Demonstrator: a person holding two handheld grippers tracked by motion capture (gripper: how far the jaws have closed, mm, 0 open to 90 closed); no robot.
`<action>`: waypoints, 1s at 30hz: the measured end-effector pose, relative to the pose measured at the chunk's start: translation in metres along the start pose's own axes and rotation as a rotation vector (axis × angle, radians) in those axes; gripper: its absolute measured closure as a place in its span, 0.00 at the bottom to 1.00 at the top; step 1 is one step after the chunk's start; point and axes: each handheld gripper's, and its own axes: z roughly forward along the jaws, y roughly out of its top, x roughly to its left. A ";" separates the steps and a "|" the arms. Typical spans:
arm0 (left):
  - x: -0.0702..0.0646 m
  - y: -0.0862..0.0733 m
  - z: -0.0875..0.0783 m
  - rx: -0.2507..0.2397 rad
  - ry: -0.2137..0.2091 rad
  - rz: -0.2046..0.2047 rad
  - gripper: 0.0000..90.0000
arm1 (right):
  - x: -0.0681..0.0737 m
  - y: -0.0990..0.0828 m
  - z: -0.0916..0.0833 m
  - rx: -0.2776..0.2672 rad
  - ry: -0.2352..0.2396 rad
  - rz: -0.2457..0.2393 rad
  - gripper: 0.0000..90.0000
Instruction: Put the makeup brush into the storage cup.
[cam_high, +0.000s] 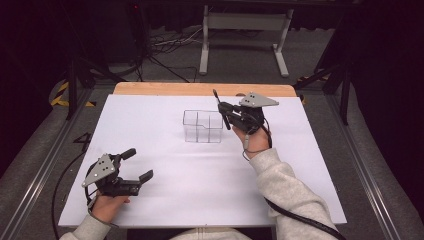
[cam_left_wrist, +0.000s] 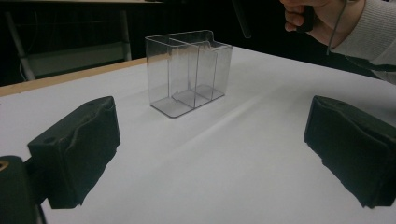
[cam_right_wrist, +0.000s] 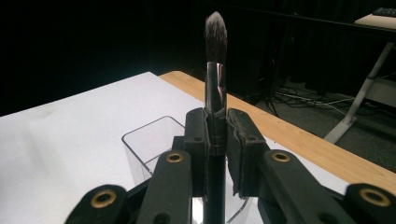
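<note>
Nearest me, my left gripper (cam_high: 141, 164) rests low at the near left of the white table (cam_high: 165, 200), jaws wide apart with nothing between them. In the left gripper view its two black pads (cam_left_wrist: 74, 149) frame bare tabletop, with the box farther off.

Farther out, toward the middle of the table, stands the clear box (cam_high: 202, 126), upright, split by inner walls into compartments.

Just right of the box, my right gripper (cam_high: 223, 111) is clamped on a brush (cam_high: 221, 111). In the right gripper view the jaws pinch the brush (cam_right_wrist: 215, 88) on its handle, bristles pointing up and away from me, and the box's rim (cam_right_wrist: 140, 135) lies just below and behind the jaws. The brush is above the table, not in any compartment.
</note>
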 end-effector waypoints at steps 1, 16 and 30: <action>0.000 0.000 0.000 0.000 0.000 0.000 0.05 | 0.000 0.001 0.002 -0.001 0.000 0.000 0.88; 0.000 0.000 -0.001 -0.001 0.001 0.003 0.05 | 0.003 0.005 0.018 -0.022 0.009 -0.019 0.88; 0.000 0.000 -0.001 0.000 -0.001 0.004 0.05 | 0.006 -0.004 0.033 -0.049 0.027 -0.041 0.87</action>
